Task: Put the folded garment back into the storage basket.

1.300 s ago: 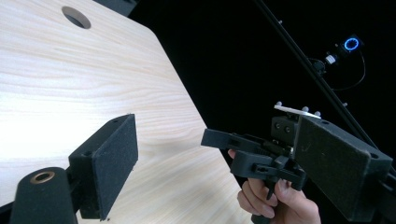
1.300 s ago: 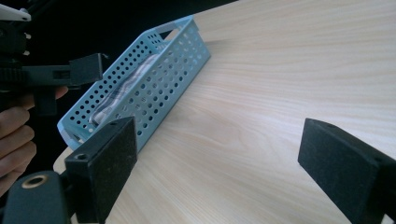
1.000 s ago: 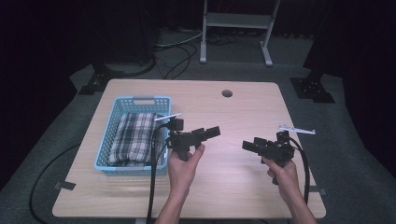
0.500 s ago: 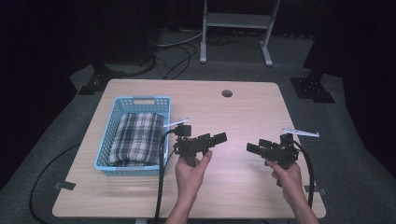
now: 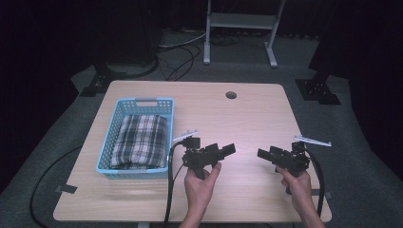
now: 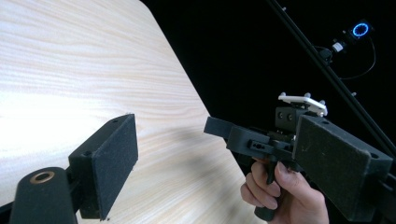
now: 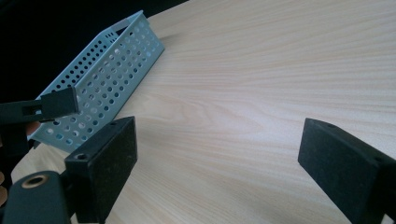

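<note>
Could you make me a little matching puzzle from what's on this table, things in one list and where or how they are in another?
Things:
1. blue basket
2. checked cloth
3. left gripper
4. round hole

Descriptions:
A. folded, lying inside the basket
B. in the tabletop near its far edge
C. on the left part of the table
D. held above the table, jaws apart, nothing between them

Pairs: 1-C, 2-A, 3-D, 4-B
</note>
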A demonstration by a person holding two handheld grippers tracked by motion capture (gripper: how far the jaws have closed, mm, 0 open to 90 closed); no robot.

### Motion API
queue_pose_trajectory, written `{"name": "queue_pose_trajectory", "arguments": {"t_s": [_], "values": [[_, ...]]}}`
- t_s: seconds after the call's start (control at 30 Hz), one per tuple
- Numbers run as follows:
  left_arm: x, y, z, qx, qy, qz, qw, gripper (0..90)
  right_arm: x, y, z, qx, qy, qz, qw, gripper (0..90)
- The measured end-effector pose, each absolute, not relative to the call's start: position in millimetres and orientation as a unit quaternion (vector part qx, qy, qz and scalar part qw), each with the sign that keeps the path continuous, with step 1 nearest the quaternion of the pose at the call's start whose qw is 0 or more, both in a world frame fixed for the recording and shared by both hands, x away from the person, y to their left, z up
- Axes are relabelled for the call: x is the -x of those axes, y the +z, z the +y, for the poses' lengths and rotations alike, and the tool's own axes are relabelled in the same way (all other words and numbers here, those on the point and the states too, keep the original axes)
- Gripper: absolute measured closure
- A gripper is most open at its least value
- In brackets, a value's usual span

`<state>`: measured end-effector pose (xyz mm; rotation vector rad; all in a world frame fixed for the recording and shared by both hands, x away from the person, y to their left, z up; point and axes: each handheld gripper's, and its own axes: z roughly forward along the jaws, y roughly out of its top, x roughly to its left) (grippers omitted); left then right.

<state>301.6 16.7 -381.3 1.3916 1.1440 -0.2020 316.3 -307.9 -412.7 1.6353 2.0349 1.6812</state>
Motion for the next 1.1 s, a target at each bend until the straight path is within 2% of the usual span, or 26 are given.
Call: {"name": "queue_pose_trajectory", "arguments": {"t_s": [0.33,0.63,0.77,1.1], "values": [[-291.6,-393.4,5.5,-0.613,-0.079,0.492,0.613,13.3,-313.0,-414.9,-310.7,-0.519,0.541,0.661,0.036,11.8],[-285.0,-411.3,-0.8,-0.622,-0.061,0.491,0.606,13.2,-302.8,-427.1,-329.8,-0.528,0.542,0.652,0.042,11.8],[-280.9,-417.0,-1.5,-0.625,-0.052,0.49,0.606,10.2,-300.8,-429.1,-334.9,-0.532,0.542,0.649,0.046,11.8],[-269.4,-420.9,1.4,-0.625,-0.059,0.491,0.604,10.1,-296.5,-425.0,-338.9,-0.527,0.561,0.636,0.042,11.8]]}}
